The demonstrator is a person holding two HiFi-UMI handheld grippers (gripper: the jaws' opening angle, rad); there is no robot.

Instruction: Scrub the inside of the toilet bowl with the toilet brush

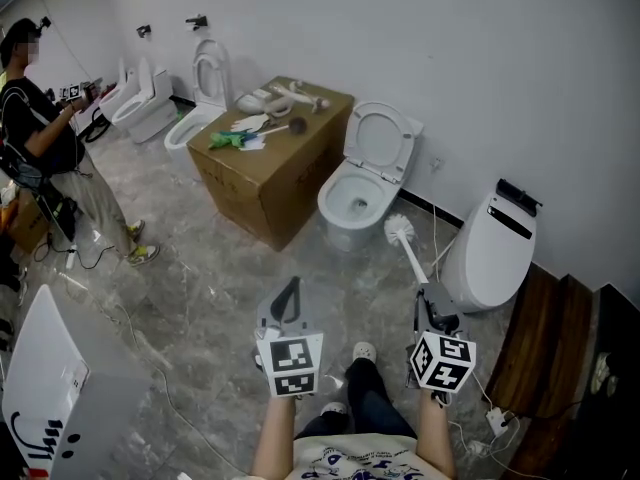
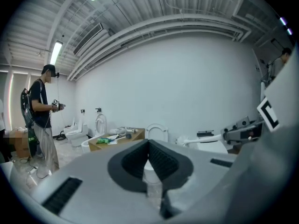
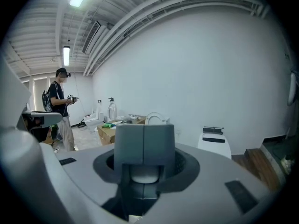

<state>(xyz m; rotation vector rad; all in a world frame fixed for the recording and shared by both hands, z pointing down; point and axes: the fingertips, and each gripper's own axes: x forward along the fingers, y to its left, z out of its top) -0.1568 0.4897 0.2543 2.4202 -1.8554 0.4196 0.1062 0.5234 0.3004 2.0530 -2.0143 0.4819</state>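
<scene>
A white toilet [image 1: 352, 200] with its lid and seat raised stands against the wall ahead. My right gripper [image 1: 430, 306] is shut on the handle of a white toilet brush [image 1: 408, 243], whose bristle head points toward the bowl's right side, outside it and above the floor. In the right gripper view the closed jaws [image 3: 144, 146] clamp the white handle [image 3: 145, 174]. My left gripper [image 1: 290, 290] is shut with nothing in it, low over the floor in front of the toilet. The left gripper view shows the left gripper [image 2: 148, 144] closed, the toilet [image 2: 156, 133] behind, and the brush [image 2: 198, 139] at right.
A cardboard box [image 1: 268, 173] with cleaning items on top stands left of the toilet. A closed smart toilet [image 1: 495, 248] is at right, wooden steps [image 1: 545, 343] beyond it. More toilets [image 1: 150, 103] line the far left wall near a person [image 1: 55, 148]. Cables [image 1: 120, 318] cross the floor.
</scene>
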